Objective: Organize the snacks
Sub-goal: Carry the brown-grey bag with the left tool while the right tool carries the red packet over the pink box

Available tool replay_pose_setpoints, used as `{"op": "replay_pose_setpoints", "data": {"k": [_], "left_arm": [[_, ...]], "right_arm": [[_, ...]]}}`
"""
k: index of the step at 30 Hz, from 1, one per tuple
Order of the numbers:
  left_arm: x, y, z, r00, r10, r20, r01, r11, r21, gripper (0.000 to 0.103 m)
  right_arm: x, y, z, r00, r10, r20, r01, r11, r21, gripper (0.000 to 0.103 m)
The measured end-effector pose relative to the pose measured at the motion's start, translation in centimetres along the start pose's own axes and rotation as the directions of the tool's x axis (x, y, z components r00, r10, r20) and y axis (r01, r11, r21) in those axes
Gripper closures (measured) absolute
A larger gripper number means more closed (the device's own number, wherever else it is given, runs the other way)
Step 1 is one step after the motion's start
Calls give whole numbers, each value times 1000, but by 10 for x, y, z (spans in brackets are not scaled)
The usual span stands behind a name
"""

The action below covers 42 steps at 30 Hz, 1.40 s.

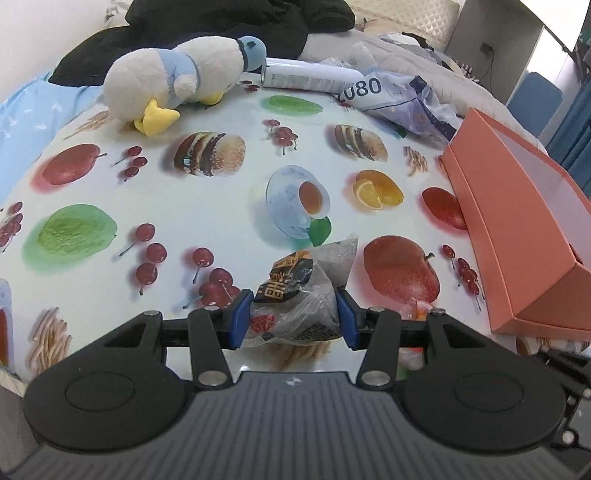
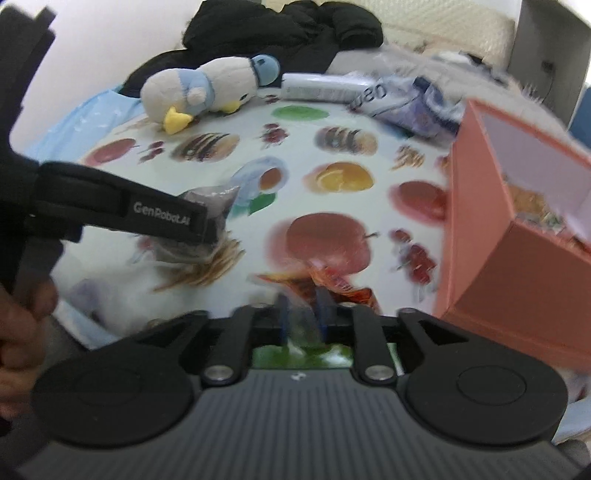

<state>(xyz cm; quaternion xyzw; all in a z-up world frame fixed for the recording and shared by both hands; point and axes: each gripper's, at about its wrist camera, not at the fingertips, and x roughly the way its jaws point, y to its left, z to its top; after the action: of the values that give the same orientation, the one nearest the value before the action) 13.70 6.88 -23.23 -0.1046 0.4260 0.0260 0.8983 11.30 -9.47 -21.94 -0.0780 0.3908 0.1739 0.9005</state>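
Note:
My left gripper (image 1: 293, 319) is shut on a grey and black snack packet (image 1: 303, 284), its blue pads pressed into both sides, just above the fruit-print tablecloth (image 1: 221, 206). A salmon box (image 1: 517, 240) stands open at the right. The right wrist view is blurred. There my right gripper (image 2: 303, 321) has its blue pads a little apart, with the clear end of a red and orange snack packet (image 2: 332, 284) between them, close to the box (image 2: 498, 266). Several snacks (image 2: 535, 206) lie inside the box. The grey packet (image 2: 207, 197) shows at the left behind a black strap (image 2: 162, 218).
A plush duck (image 1: 177, 81), a white tube (image 1: 306, 75) and a blue-white bag (image 1: 399, 99) lie along the far edge. Dark clothing (image 1: 221, 33) is heaped behind them. A person's hand (image 2: 18, 325) shows at the lower left.

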Motion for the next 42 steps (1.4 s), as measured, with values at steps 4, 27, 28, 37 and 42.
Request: {"op": "replay_pose_setpoints", "data": {"k": [4,27,28,37,42], "left_arm": [[-4,2,0,1000,2,17,-1,1000,-8,49],[-8,3,-18,1000,-2,28,1,1000,16,49],[-8,4,-18,1000,-4,30,4,1000,13,49],[-8,6,-16,999,-17,28,18,1000,-9,49],[-18,10,-14,999,-30,37,31,998,-48,49]], "right_arm": [[-5,-5,-3,991,131,-6,-130,991,42,38],[42,-33,-14,998,67,3,-67,998,11,14],[44,-32,-14,997,74,7,-74,997,0,14],[45,-20,-11,996,92,-5,-92,994,-62,40],[42,-16,-5,994,110,-22,-111,992,-56,49]]}}
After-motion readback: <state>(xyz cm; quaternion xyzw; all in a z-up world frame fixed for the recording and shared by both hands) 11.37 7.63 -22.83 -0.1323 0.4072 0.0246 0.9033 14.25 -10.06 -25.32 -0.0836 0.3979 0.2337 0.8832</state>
